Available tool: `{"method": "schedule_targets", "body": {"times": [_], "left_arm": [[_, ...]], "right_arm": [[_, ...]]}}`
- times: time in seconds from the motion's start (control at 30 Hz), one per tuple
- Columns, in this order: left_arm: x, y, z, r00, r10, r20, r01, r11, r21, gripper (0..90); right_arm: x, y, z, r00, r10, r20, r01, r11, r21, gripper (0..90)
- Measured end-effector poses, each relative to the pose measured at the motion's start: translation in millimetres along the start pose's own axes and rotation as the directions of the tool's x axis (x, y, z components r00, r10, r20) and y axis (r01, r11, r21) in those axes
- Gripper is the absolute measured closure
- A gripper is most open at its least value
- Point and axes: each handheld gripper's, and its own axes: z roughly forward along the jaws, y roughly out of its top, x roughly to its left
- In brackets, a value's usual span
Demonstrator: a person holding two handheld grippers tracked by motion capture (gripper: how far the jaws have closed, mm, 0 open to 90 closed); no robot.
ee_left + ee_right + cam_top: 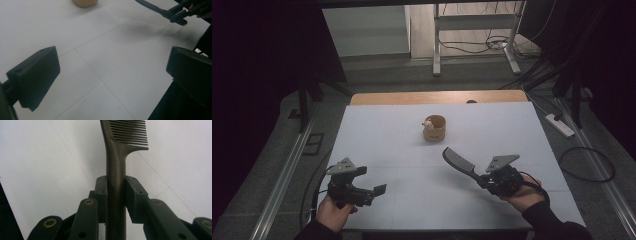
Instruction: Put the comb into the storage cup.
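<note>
The left hand-held gripper point(371, 181) sits low over the near left part of the bench point(377, 135), held in a hand point(332, 212), with its two blocky black jaws spread wide and nothing between them. In its own view the matte, squared pads point(35, 77) frame a bare stretch of smooth white bench surface crossed by thin seam lines.

Ahead of both grippers and between them, toward the far side of the bench, stands a small round cup point(435, 128), tan and wood-coloured with straight walls and an open top. A small pale thing rests at its left rim; what it is I cannot tell.

The right hand-held gripper point(484, 181) is held in a hand point(524, 197) at the near right and is clamped on the handle of a dark comb point(459, 163). The comb is smooth and slim, with one row of fine, close-set teeth, and it points away from this gripper toward the cup, well short of it. In the right gripper view the jaws press the handle from both sides.
</note>
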Motion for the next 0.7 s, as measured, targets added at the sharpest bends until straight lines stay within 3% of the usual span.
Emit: {"method": "schedule_targets", "body": {"times": [0.7], "left_arm": [[0.2, 38.1, 27.5, 0.9961, 0.012, 0.087, -0.015, 0.9994, 0.032, 0.0]], "right_arm": [[7.1, 2.7, -15.0, 0.9988, -0.035, 0.035, 0.038, 0.995, -0.089, 72.7]]}}
